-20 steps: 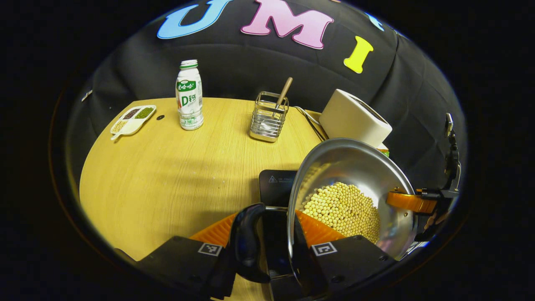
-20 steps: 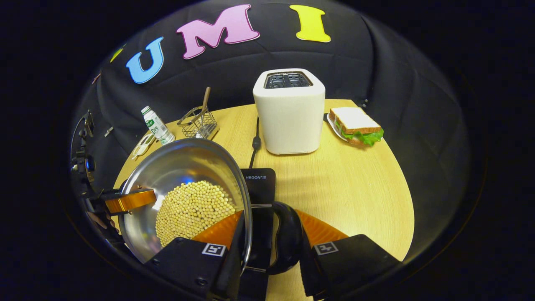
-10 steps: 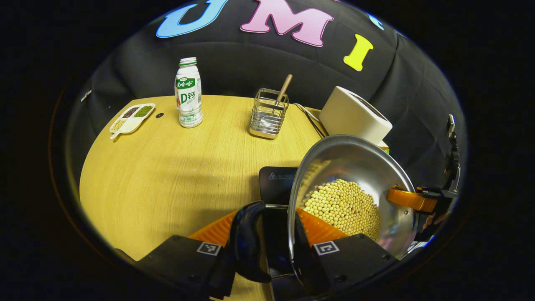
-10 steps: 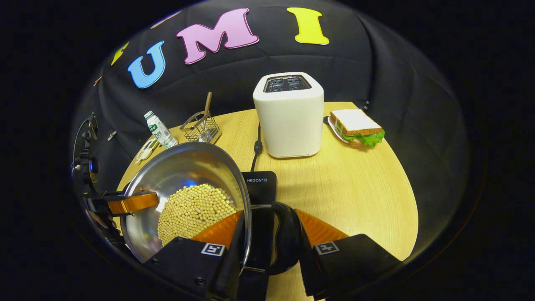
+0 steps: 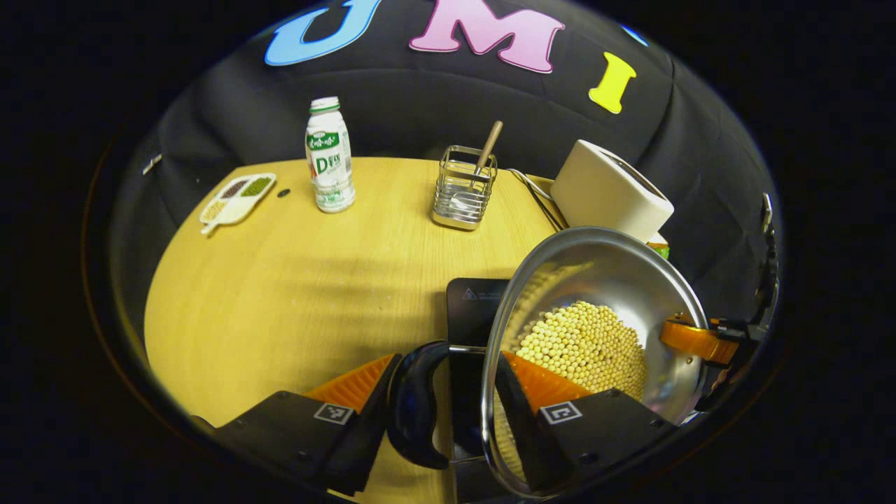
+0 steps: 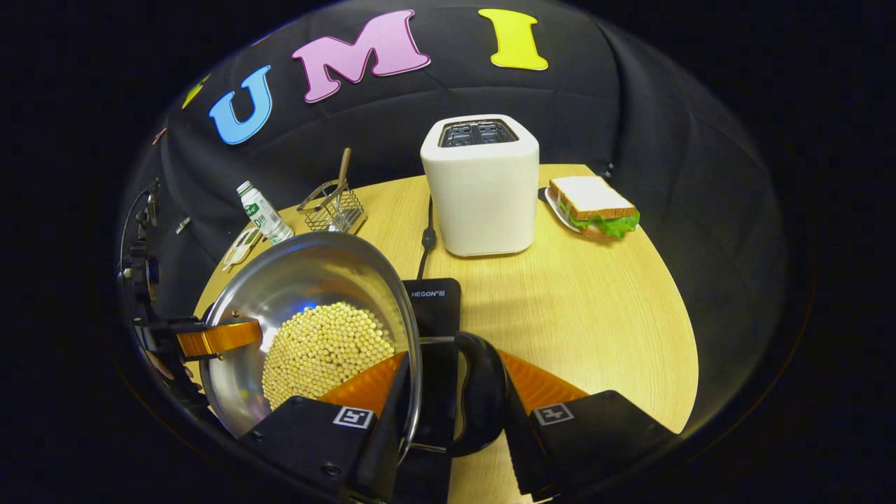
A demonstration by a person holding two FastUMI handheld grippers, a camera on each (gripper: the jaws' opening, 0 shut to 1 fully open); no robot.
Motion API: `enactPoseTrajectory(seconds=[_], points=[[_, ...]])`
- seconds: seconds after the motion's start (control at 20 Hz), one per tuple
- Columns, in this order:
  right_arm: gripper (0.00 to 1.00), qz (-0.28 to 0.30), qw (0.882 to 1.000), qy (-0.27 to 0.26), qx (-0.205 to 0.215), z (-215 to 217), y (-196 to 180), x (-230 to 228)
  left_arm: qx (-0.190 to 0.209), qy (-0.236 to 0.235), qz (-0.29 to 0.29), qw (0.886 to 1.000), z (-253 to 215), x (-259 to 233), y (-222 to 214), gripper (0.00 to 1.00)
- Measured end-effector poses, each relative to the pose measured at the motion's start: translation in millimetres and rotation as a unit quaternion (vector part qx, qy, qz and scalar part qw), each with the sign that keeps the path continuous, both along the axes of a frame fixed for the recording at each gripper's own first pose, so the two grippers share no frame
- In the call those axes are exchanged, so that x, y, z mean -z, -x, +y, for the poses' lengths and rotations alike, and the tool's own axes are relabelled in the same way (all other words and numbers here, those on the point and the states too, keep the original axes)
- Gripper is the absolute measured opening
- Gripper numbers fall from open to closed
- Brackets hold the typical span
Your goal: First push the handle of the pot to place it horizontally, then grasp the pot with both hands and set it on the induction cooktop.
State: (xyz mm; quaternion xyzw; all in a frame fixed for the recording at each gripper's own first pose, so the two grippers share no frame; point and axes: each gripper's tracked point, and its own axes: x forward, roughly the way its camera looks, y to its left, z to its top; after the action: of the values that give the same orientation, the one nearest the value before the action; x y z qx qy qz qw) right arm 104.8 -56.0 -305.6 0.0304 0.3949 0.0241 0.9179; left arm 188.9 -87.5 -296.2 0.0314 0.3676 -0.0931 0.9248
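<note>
A steel pot point(image 5: 602, 273) with soybeans point(image 5: 581, 343) in it hangs between both grippers over the black induction cooktop point(image 5: 476, 308). My left gripper point(image 5: 448, 360) is shut on the pot's black side handle point(image 5: 413, 406) and rim. In the right gripper view, my right gripper point(image 6: 451, 357) is shut on the opposite black handle point(image 6: 483, 399), with one finger inside the pot point(image 6: 301, 280). Each view shows the other gripper's finger on the far rim. The cooktop point(image 6: 434, 301) lies partly hidden under the pot. Whether the pot touches it I cannot tell.
A white toaster point(image 6: 479, 189) and its cord stand behind the cooktop, with a sandwich point(image 6: 595, 206) on a plate to its right. A wire basket point(image 5: 462, 196), a milk bottle point(image 5: 329, 164) and a small divided dish point(image 5: 238, 196) sit along the round wooden table's point(image 5: 280, 294) far side.
Both grippers keep their hold on the pot. The pot and both views have drifted only slightly over the cooktop.
</note>
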Motion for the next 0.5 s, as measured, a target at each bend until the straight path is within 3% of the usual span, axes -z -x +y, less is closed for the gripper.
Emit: enactPoseTrajectory(seconds=[0.05, 0.15, 0.2, 0.5], points=[[0.70, -0.001, 1.000, 0.002, 0.004, -2.5, 4.5, -4.4, 0.006, -0.018, -0.011, 1.000, 1.3, -8.4, 3.3, 0.85], [1.00, -0.028, 0.999, 0.002, 0.024, -7.8, 10.6, -21.5, 0.016, -0.046, -0.051, 0.997, 6.4, -33.2, 6.5, 0.90], [0.99, -0.045, 0.998, 0.002, 0.032, -9.3, 16.4, -32.8, 0.019, -0.058, -0.076, 0.995, 9.5, -47.8, 10.3, 0.97], [0.99, -0.204, 0.976, 0.052, 0.064, -13.2, 56.9, -149.1, 0.041, -0.064, -0.218, 0.973, 10.4, -162.9, 68.7, 0.96]])
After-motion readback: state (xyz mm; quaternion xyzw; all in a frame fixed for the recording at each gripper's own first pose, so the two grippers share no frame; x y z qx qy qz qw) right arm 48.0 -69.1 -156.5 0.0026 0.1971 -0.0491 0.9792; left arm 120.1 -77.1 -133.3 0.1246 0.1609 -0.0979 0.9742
